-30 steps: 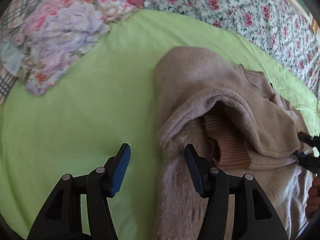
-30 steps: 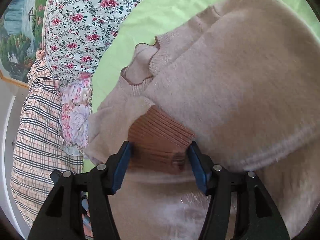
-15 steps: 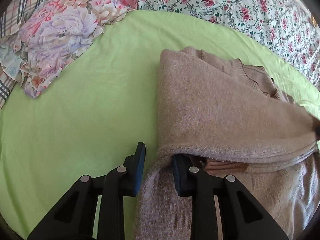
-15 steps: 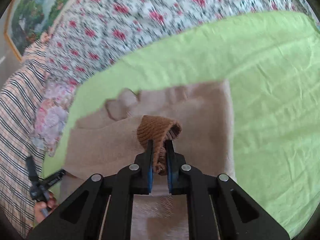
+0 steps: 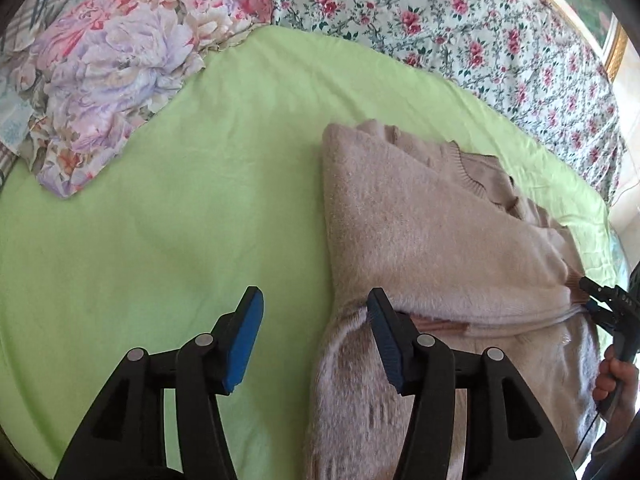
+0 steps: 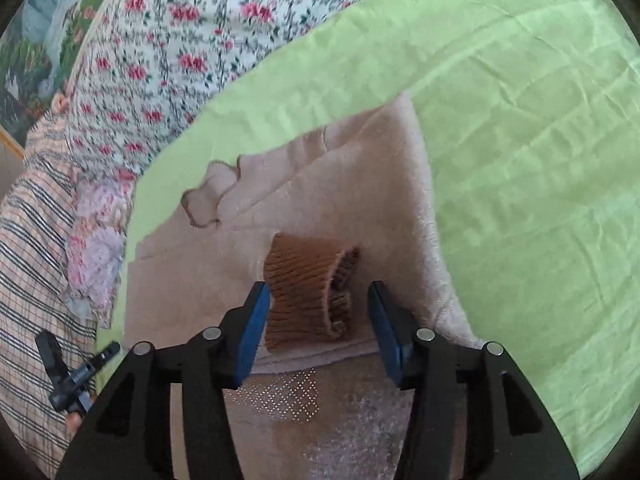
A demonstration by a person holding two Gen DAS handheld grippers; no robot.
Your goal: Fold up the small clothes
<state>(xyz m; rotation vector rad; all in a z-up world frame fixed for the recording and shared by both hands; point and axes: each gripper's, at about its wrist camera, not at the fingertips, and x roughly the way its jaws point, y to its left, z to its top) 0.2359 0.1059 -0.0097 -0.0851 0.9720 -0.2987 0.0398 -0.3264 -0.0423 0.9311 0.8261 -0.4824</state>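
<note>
Looking for brands, labels or writing turns up nothing readable in either view. A lime-green sheet covers the bed; beyond both grippers lies a white quilt with small red roses, past the left gripper's left finger a pillow with large pastel flowers, and a checked cloth shows far to the left of the right gripper. A framed landscape picture hangs at the upper left of the right wrist view.

The beige fuzzy sweater lies folded on the sheet, ahead and to the right of the left gripper. That gripper's jaws stand moderately apart, having just been opening again after a pinch half a second ago; the sweater's left edge lies between them, with the right pad against the fold and the left pad over bare sheet, so nothing is clamped. The right gripper has likewise just been opening: the brown ribbed cuff, squeezed tight half a second ago, now sits loose between its spread pads, resting on the folded body. A second ago the sweater's flap was raised with the cuff exposed beneath it; now the flap lies flat. A person's hand holds the right gripper at the left view's right edge.
</note>
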